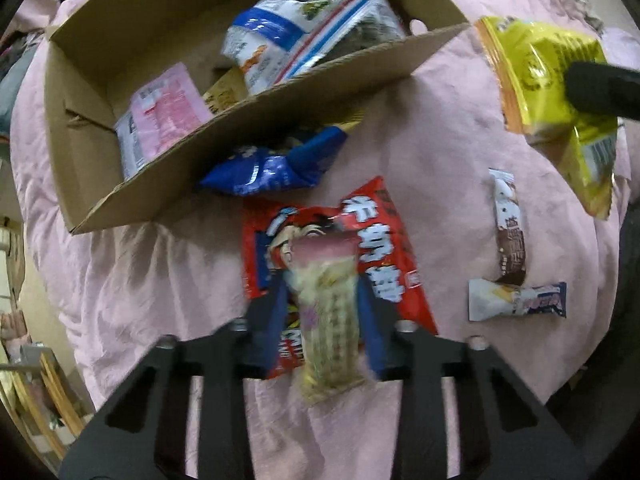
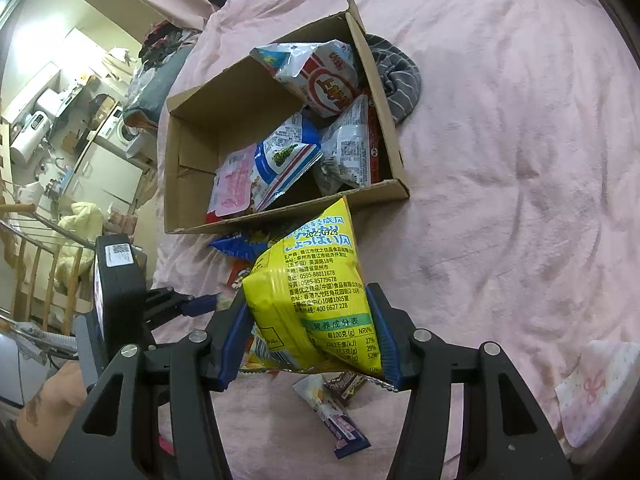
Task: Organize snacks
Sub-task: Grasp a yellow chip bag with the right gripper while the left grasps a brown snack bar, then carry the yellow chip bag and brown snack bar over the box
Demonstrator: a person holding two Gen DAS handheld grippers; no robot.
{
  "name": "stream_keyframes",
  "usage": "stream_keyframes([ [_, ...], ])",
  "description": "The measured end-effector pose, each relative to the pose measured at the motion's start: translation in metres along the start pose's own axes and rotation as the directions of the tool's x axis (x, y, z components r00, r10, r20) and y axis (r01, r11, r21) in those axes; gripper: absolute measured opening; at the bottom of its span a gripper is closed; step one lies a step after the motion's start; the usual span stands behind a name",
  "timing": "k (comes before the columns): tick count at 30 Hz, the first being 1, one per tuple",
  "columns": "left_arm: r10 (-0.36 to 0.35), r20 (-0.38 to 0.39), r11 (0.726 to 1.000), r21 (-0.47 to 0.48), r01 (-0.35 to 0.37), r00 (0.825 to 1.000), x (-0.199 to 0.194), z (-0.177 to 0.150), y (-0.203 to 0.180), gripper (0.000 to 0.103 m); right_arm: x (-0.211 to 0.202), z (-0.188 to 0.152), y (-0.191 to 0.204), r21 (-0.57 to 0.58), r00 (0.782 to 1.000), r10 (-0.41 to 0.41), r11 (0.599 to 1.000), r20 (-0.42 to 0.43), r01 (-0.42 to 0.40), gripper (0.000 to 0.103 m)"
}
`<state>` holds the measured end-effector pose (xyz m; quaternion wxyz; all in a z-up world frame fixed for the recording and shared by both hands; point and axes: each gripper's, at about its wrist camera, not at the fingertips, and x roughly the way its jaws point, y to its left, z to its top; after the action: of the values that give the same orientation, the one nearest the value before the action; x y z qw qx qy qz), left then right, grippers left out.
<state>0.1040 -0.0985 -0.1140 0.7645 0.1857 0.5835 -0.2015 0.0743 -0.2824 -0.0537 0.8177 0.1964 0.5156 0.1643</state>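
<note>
The left gripper (image 1: 326, 312) pinches a beige wafer pack (image 1: 328, 332) over a red bag (image 1: 376, 248). The right gripper (image 2: 312, 344) clamps a yellow bag (image 2: 316, 292) stamped "400 6627 228", near the box (image 2: 280, 216) on the pink bedspread (image 2: 500, 160).

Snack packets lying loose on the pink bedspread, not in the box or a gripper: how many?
4: blue bag against the cardboard box, red bag, brown bar, white bar. More may be hidden.

Box (image 2: 192, 200) left half free; right half packed.
</note>
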Motion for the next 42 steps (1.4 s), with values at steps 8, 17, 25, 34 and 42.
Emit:
stream_keyframes([
  [8, -0.081, 0.041, 0.989, -0.122, 0.085, 0.996, -0.020, -0.011, 0.018, 0.021, 0.006, 0.001, 0.002, -0.001, 1.000, 0.007, 1.000, -0.011, -0.007, 0.057],
  [17, -0.093, 0.162, 0.927, -0.346, 0.145, 0.982, -0.050, -0.032, 0.046, 0.021, 0.001, 0.000, 0.005, -0.001, 0.999, 0.031, 1.000, -0.005, -0.031, 0.057],
  [25, -0.011, 0.248, 0.894, -0.432, 0.121, 0.969, -0.075, -0.045, 0.054, 0.021, -0.015, 0.000, 0.008, -0.007, 0.997, 0.076, 0.997, 0.034, -0.076, 0.057],
  [34, 0.052, 0.309, 0.871, -0.479, 0.108, 0.950, -0.104, -0.037, 0.072, 0.022, -0.026, 0.006, 0.019, -0.030, 0.993, 0.077, 0.997, 0.091, -0.074, 0.057],
  [42, 0.095, 0.332, 0.874, -0.478, 0.080, 0.939, -0.114, -0.007, 0.091, 0.022, -0.020, 0.033, 0.041, -0.090, 0.988, 0.079, 0.994, 0.130, -0.068, 0.057],
])
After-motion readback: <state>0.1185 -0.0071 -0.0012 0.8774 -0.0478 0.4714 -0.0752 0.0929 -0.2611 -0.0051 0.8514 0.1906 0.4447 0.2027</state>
